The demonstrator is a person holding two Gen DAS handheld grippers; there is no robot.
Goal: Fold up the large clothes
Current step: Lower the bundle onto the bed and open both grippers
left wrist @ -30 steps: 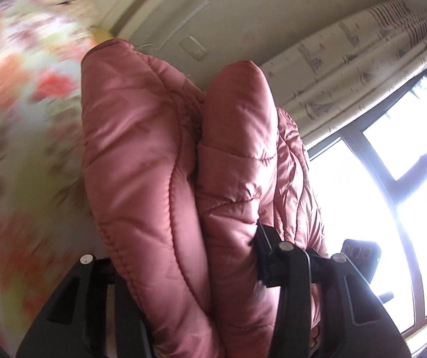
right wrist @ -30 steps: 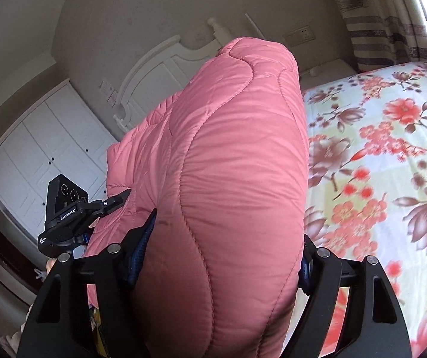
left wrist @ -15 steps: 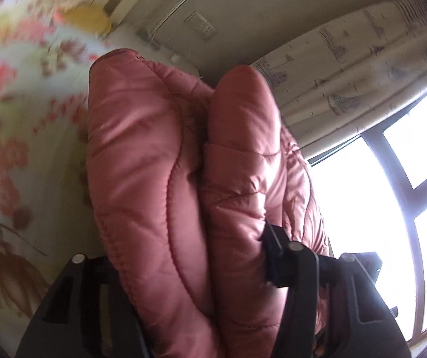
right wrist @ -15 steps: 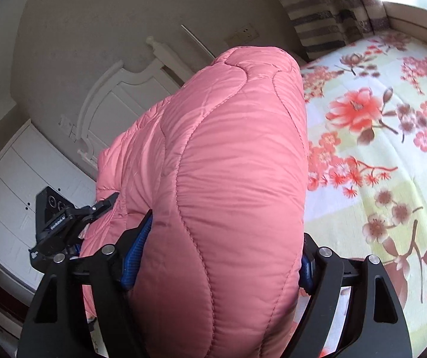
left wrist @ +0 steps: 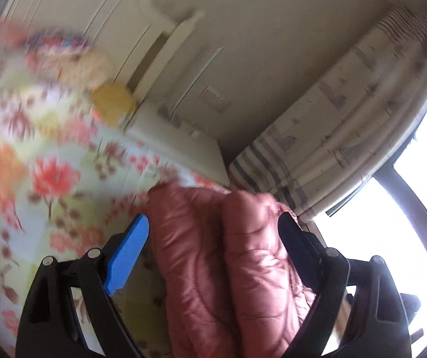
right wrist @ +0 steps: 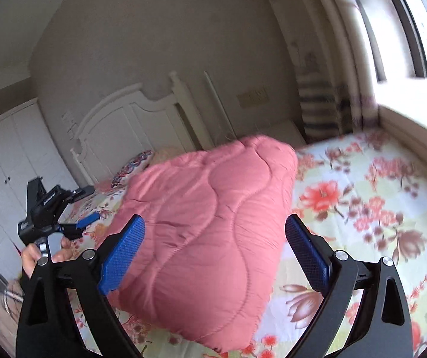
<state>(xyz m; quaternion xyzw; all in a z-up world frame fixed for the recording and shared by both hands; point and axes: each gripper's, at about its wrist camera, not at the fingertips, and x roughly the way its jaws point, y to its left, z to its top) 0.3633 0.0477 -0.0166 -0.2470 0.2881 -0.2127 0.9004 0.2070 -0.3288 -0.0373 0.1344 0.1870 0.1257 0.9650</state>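
- The pink quilted puffer jacket [right wrist: 210,238] lies as a thick folded bundle on the floral bedsheet [right wrist: 362,208]. It sits toward the near side of the bed, with the white headboard [right wrist: 130,125] well behind it.
- The right gripper [right wrist: 215,247] has its jaws spread wide on either side of the bundle. The jaws have just been opening, and the blue textured pads [right wrist: 124,256] stand clear of the fabric with a visible gap on each side. The jacket sits between them but is not gripped, which reads as a release after setting the fold down.
- The left gripper [left wrist: 213,244] shows the same. Its jaws have just been opening and stand wide, with two padded rolls of the jacket [left wrist: 228,268] between them. The blue pad [left wrist: 127,256] is clear of the cloth; the far finger lies right against it, and whether it presses cannot be told.
- Both grippers flank the same bundle from opposite ends, probably because a bulky garment needs support at two points to keep its layers stacked.
- The shell is smooth, slightly glossy nylon with wavy stitched channels. The filling makes it puffy and springy, so the fold may loosen once let go.
- In the right wrist view a hand [right wrist: 37,256] holds the left gripper's handle at the bed's edge.
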